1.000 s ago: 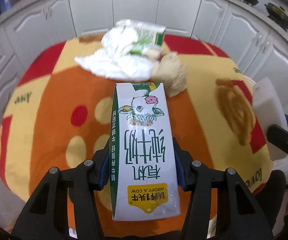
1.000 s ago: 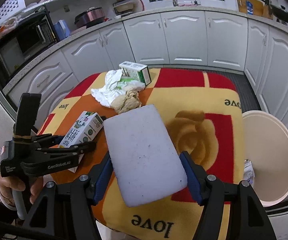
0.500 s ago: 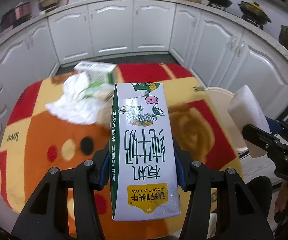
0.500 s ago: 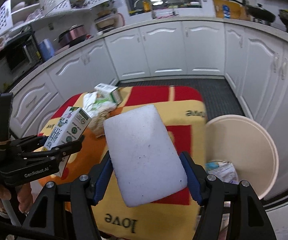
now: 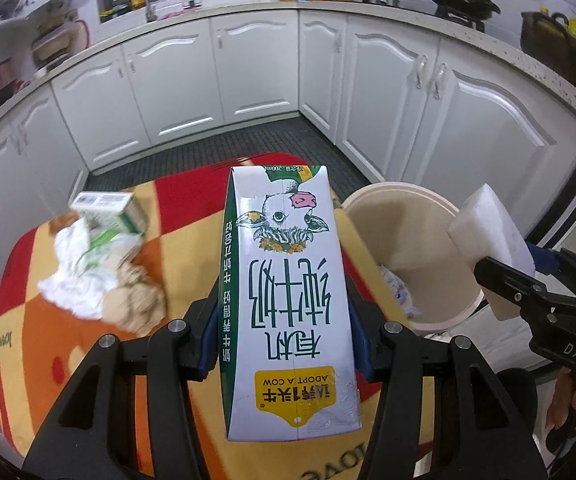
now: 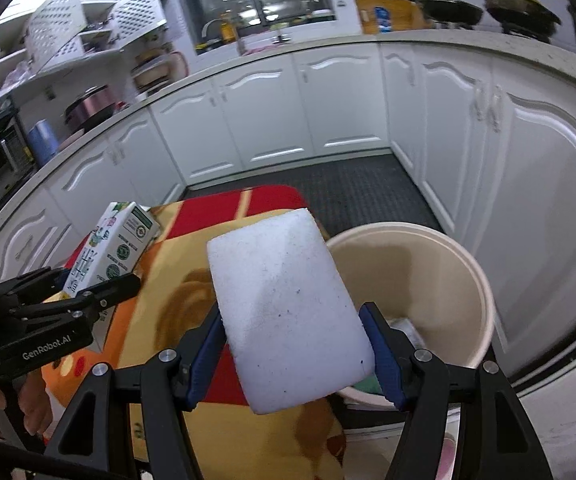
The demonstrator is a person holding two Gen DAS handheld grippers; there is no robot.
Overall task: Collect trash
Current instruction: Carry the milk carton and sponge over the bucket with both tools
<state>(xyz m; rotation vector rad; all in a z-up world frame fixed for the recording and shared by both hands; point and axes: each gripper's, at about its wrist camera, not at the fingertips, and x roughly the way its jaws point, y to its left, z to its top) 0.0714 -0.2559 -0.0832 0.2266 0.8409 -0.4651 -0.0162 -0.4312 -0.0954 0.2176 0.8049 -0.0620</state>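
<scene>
My left gripper (image 5: 284, 336) is shut on a white milk carton (image 5: 288, 304) with a cow picture, held above the table's right part. The carton also shows in the right wrist view (image 6: 112, 252). My right gripper (image 6: 294, 340) is shut on a white sponge block (image 6: 288, 312), held beside the rim of a cream trash bin (image 6: 484, 292). In the left wrist view the sponge (image 5: 488, 232) and the bin (image 5: 400, 196) are at right. Some trash lies in the bin.
A table with a red, orange and yellow cloth (image 5: 88, 340) holds crumpled white paper (image 5: 84, 280), a brownish wad (image 5: 140, 300) and a small green-white box (image 5: 104, 208) at left. White cabinets (image 5: 248, 72) ring the room.
Both grippers have swung right with their loads, from over the table toward the bin. The bin now fills more of both views. The grips are unchanged.
</scene>
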